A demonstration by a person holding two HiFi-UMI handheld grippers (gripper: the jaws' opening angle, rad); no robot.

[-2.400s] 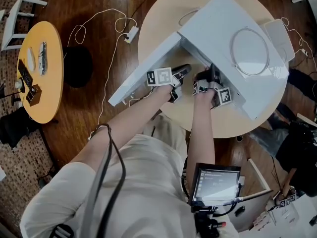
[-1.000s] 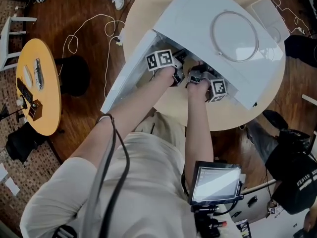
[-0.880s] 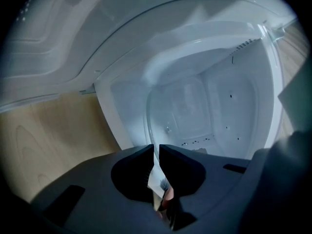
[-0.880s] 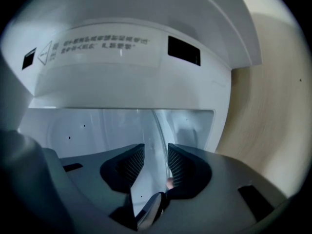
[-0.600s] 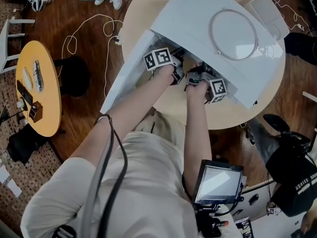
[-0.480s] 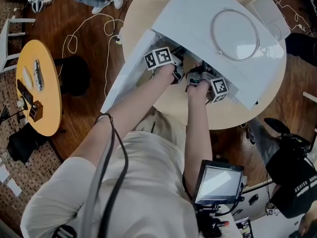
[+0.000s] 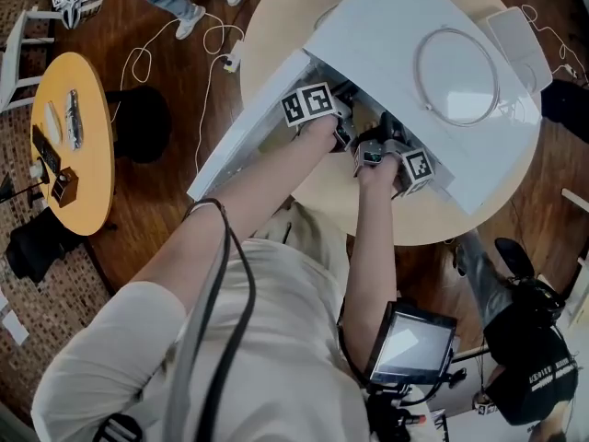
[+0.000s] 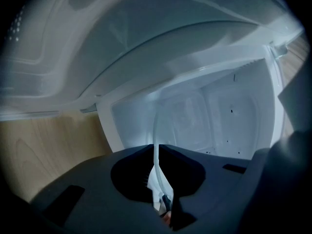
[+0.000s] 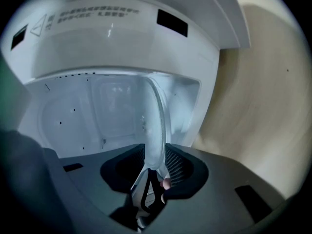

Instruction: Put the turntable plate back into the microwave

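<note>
Though wider, right gripper (image 9: pixel 156 152) astride plate (image 9: pixel 155 116)

A black cable (image 7: pixel 244 284) crosses the cream shirt (image 7: pixel 276 348); left tool (image 8: pixel 156 152) and right tool (image 9: pixel 155 155) carry checkered marker cubes (image 7: pixel 308 104).

White microwave (image 7: pixel 368 35), clear turntable plate (image 9: pixel 156 126); beige table (image 7: pixel 274 28), yellow side table (image 7: pixel 74 155)

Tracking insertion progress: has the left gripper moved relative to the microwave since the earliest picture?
Yes. Left gripper moved inward, nearer the microwave top's front edge; its jaws just closed further on the turntable plate rim.
</note>
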